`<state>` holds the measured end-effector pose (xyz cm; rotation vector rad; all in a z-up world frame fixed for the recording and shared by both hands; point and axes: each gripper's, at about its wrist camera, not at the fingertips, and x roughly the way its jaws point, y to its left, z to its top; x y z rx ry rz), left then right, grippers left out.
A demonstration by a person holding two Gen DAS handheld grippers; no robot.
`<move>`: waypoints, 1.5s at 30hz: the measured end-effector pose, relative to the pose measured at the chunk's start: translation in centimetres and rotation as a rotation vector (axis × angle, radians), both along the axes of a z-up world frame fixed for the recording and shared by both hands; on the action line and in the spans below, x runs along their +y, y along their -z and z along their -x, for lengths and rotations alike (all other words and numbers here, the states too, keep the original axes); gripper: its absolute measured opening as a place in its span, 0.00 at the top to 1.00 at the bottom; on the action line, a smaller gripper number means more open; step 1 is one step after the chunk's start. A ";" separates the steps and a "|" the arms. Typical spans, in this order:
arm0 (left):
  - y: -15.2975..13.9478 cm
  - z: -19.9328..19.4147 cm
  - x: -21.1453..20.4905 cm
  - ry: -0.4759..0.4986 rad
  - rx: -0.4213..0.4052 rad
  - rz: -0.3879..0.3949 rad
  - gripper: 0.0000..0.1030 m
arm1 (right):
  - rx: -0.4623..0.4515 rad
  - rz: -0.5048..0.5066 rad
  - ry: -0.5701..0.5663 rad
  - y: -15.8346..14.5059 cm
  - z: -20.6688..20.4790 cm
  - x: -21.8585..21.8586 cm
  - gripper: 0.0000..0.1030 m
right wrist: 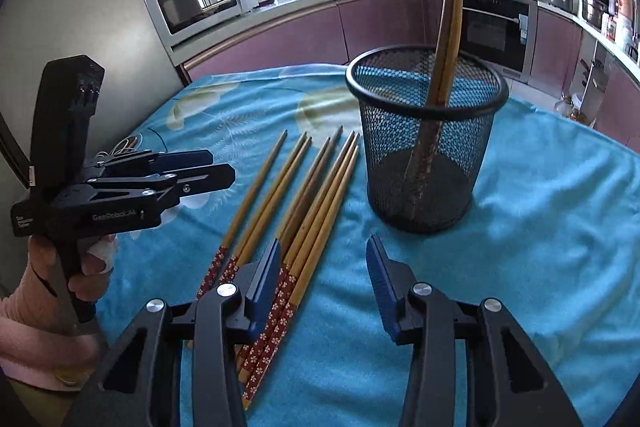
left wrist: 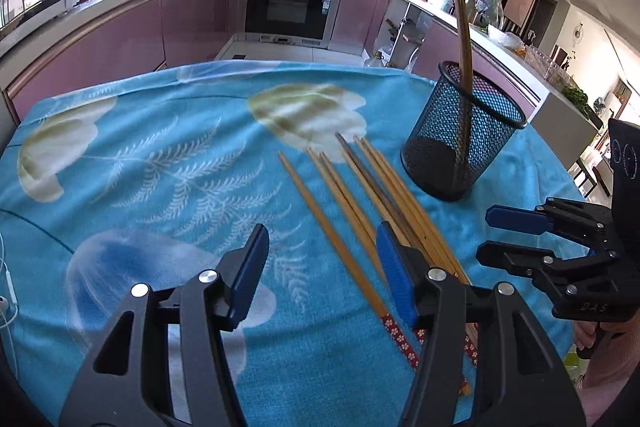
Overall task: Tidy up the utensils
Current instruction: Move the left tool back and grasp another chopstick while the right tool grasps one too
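The loose chopsticks (right wrist: 304, 187) lay fanned on the blue-clothed tabletop (right wrist: 560, 227), just left of the black mesh holder (right wrist: 424, 155), their patterned red handles toward the near edge and their tips pointing far. A pair (right wrist: 450, 27) already stood leaning inside the holder. The right gripper (right wrist: 324, 267) hung low over the near side with its jaws partly apart and nothing between them; its left pad sat above the handles of the right-hand sticks. The left gripper (left wrist: 320, 263) was likewise part open and empty, straddling one stick.

These sticks looked light, stiff and smooth, likely to roll or skid on the soft cloth, so a pinch across the thicker patterned end seemed the safer hold. Several lay touching, and taking one alone could be awkward.

The nearest handle ends were hidden under the gripper bodies, so an exact count was uncertain. The holder's bottom was dim through the mesh.
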<state>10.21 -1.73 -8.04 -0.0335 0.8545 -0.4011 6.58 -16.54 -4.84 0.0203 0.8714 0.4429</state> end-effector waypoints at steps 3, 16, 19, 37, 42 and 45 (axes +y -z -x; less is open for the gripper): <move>0.7 0.3 -0.2 0.007 0.014 -0.007 0.47 | 0.014 0.014 0.017 0.7 0.0 0.5 0.63; 1.5 0.4 -1.6 0.033 0.049 -0.023 0.51 | 0.009 0.076 0.042 1.6 -0.1 1.2 0.66; 1.8 0.1 -1.6 0.030 0.058 -0.027 0.54 | 0.006 0.088 0.047 1.7 -0.3 1.4 0.66; 2.1 -0.5 -2.1 0.031 0.053 -0.068 0.70 | -0.004 0.135 0.057 2.1 -0.7 2.0 0.70; 2.2 -0.2 -1.7 0.034 0.061 -0.047 0.81 | 0.005 0.125 0.060 2.1 -0.9 1.6 0.79; 2.2 0.0 -1.2 0.029 0.070 -0.036 0.86 | 0.012 0.121 0.058 2.1 -1.0 1.5 0.80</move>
